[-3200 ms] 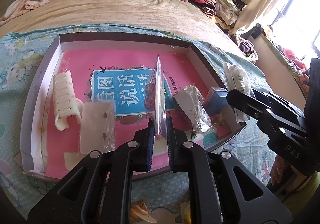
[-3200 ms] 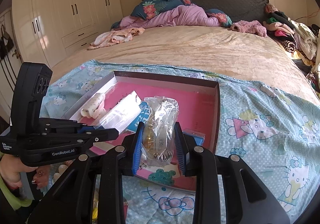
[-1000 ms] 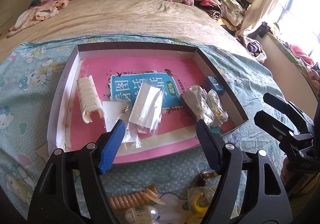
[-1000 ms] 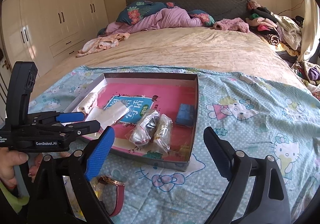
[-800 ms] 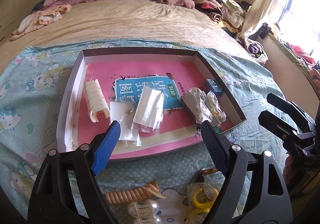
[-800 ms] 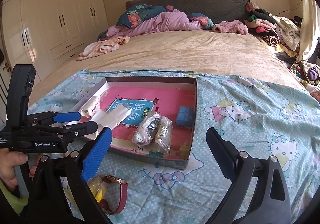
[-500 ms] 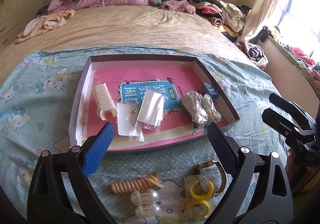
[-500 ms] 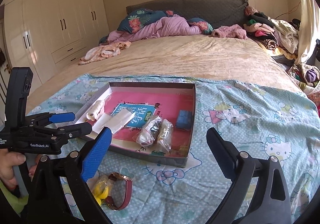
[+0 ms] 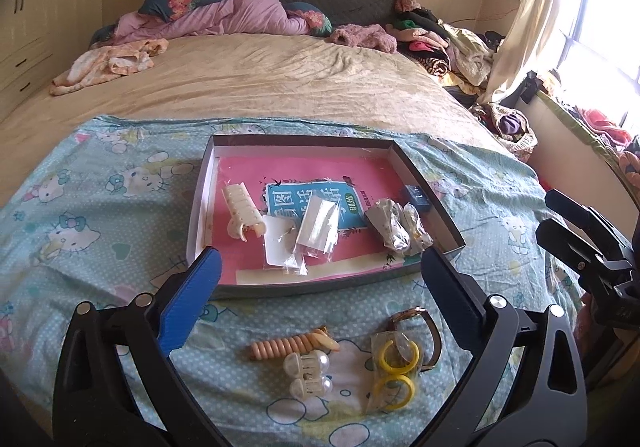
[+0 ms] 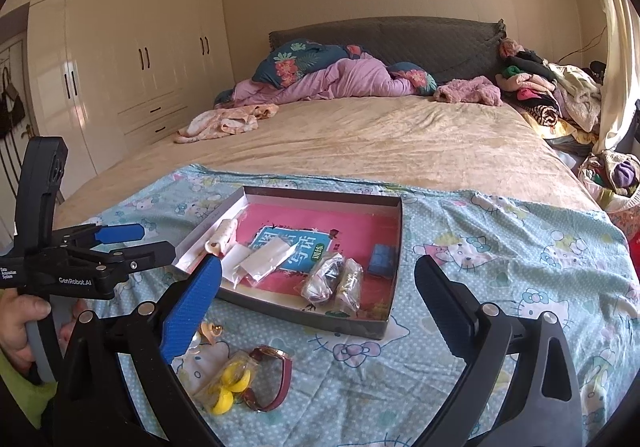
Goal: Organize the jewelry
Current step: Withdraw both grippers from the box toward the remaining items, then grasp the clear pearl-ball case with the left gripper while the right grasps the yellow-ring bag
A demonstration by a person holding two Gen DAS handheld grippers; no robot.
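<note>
Both claws stood empty. My left claw had its jaws opening to full spread with nothing between them, and my right claw gaped just as wide, also bare. Each pointed downward at the bed.

Ahead of the left claw lay the box on the blue sheet. Inside it I could see a white clip, a card, a flat bag, two crumpled bags and a blue cube. Those pieces looked sorted already, by my reading.

Nearer than the box, just below the left claw's tips, the unsorted pieces waited on the sheet: a coil tie, two pearl clips, a bag of yellow hoops and a watch touching that bag. From the right claw the hoops and watch lay low and to its left.

I judged the step to be the gap between placements, choosing the next piece. The next move would call for dropping a claw over one loose item, probably the hoops bag or coil tie, closing on its edge without snagging the watch, then carrying it into the box.
</note>
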